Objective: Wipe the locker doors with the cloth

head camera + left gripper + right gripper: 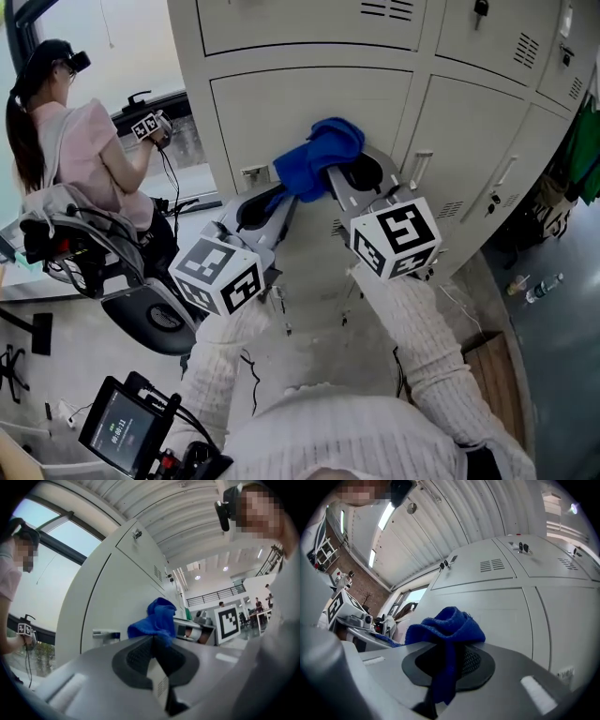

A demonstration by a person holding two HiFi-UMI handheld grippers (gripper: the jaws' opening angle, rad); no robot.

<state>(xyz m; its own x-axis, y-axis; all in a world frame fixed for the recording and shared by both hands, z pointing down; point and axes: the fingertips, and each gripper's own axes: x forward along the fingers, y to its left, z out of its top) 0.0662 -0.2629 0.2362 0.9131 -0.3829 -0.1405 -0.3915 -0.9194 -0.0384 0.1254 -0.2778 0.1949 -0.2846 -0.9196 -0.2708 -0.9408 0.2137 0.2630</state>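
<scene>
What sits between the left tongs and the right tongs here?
The cloth. The head view shows it bunched between the left tongs and the right tongs, and both are shut on it.

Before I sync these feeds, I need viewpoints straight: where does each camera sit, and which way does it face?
Head view: on the head, looking down at the locker doors; shows sleeves, left gripper, right gripper.
Left gripper view: rides that gripper, faces the doors; jaws shut on blue cloth.
Right gripper view: likewise; jaws shut on cloth.
All share the cloth.
</scene>
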